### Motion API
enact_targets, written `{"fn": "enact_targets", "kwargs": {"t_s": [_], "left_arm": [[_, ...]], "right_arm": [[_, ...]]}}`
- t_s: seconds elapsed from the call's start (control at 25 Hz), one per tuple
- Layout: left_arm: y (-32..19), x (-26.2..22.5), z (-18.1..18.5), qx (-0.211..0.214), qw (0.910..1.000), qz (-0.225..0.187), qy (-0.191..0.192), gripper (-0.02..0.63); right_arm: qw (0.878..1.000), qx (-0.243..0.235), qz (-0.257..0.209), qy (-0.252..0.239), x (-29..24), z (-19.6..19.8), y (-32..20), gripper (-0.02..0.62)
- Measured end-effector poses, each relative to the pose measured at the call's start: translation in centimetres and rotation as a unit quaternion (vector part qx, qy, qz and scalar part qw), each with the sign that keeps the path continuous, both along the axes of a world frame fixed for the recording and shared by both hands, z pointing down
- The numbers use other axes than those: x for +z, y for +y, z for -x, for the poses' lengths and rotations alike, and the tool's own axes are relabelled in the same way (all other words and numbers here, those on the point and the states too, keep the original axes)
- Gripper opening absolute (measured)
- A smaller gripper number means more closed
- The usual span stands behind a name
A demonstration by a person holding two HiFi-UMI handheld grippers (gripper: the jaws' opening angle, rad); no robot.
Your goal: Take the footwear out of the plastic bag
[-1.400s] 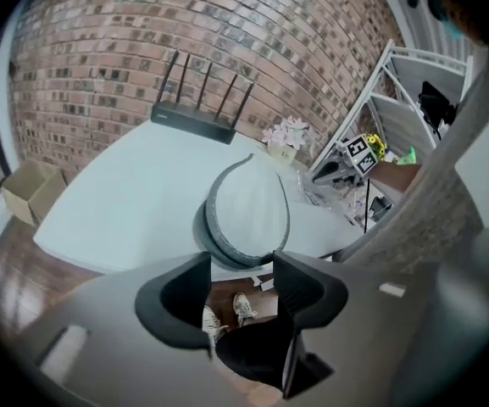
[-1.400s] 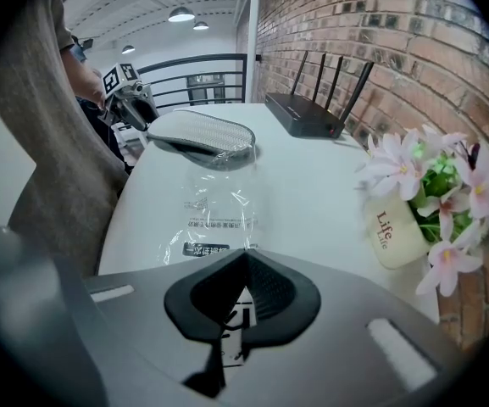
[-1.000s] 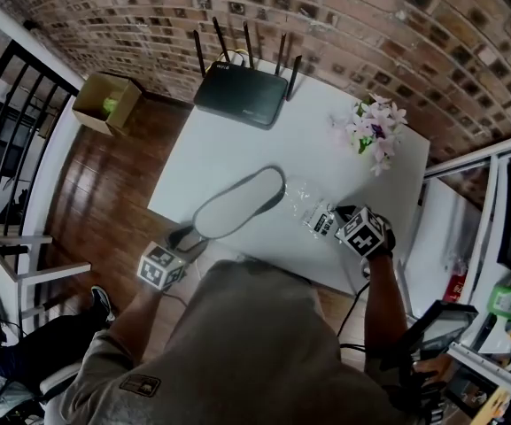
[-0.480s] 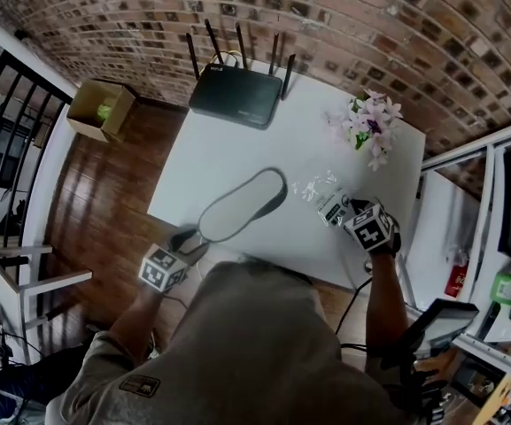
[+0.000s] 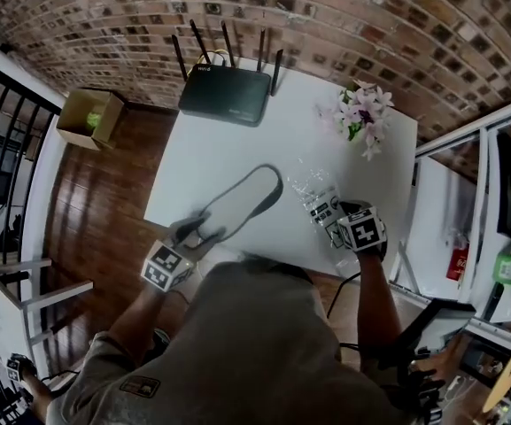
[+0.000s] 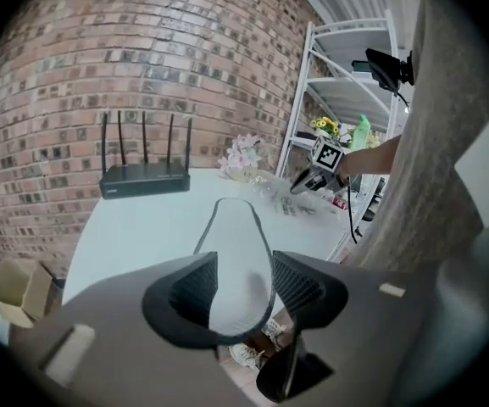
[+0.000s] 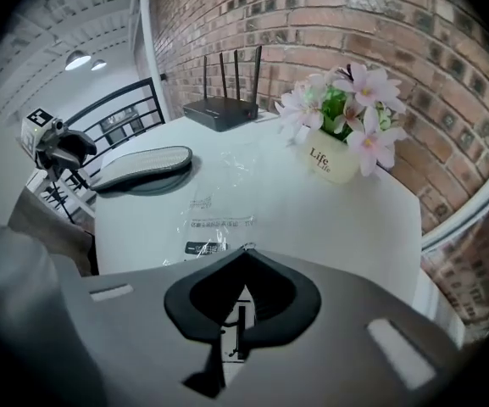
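Footwear — one flat, pale slipper with a dark rim — is lying on a diagonal at the middle of the head view. Its heel is reaching past the near edge of the white worktop toward the lower left. The left tongs are clamping that heel from both sides, their ribbed pads pressing on the rim. In the left gripper view the floor is showing beneath the heel, so that end is hanging clear of the edge. Whether the toe is resting on the worktop I cannot tell. Taking the footwear by the heel is probably giving a firm handle for drawing it lengthwise, away from the bag's mouth.

Just right of the toe, the clear plastic bag is lying flat and crinkled, its printed labels showing through. The footwear is looking wholly outside it, and nothing seems to be sitting inside.

At the right of the frame, the right tongs are staying together on the bag's near edge, pinching the thin film — likely anchoring it so it is not dragging along with the footwear.

So the footwear is sitting between the left tongs' pads and well apart from the right tongs, with the bag lying between them.
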State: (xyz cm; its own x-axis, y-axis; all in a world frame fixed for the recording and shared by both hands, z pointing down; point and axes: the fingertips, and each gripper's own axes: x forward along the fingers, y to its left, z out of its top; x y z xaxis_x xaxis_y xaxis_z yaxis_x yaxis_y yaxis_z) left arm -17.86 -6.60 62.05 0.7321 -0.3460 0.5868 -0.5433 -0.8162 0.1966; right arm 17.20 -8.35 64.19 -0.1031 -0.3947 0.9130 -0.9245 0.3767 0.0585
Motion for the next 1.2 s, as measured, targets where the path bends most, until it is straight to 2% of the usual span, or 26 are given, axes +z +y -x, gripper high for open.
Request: {"fn": "enact_targets", "kwargs": {"t_s": [0.16, 0.28, 0.52, 0.68, 0.88, 1.0, 1.2], "left_arm": [[-0.9, -2.1, -2.9, 0.037, 0.9988, -0.019, 0.024, 0.204], [-1.0, -1.8, -4.2, 0.056, 0.9979, -0.016, 0.030, 0.202], [-0.2, -2.9, -6.6, 0.079, 0.9957, -0.021, 0.044, 0.202], [0.9, -2.5, -7.7, 0.067, 0.9965, -0.018, 0.046, 0.199], [2.7, -3.0, -10.1, 0.037, 0.9968, -0.025, 0.066, 0.178], [3.8, -3.7, -12.0, 0.016, 0.9960, -0.033, 0.081, 0.149], [6.5, -6.1, -14.6, -0.015, 0.9925, -0.054, 0.109, 0.074]], "right_arm": [[1.000, 0.019, 0.006, -0.003, -0.1, 0.9, 1.6, 0.015], [0.999, 0.035, 0.010, -0.012, 0.3, 1.4, 2.9, 0.021], [0.996, 0.075, -0.011, -0.037, 0.0, 0.8, 3.7, 0.139], [0.996, 0.074, -0.038, -0.036, -1.3, 0.0, 4.3, 0.155], [0.994, 0.049, -0.092, -0.031, -3.1, -0.4, 6.1, 0.149], [0.989, 0.034, -0.137, -0.040, -4.7, -0.2, 7.3, 0.102], [0.973, -0.003, -0.209, -0.095, -7.5, 3.0, 10.2, 0.024]]}}
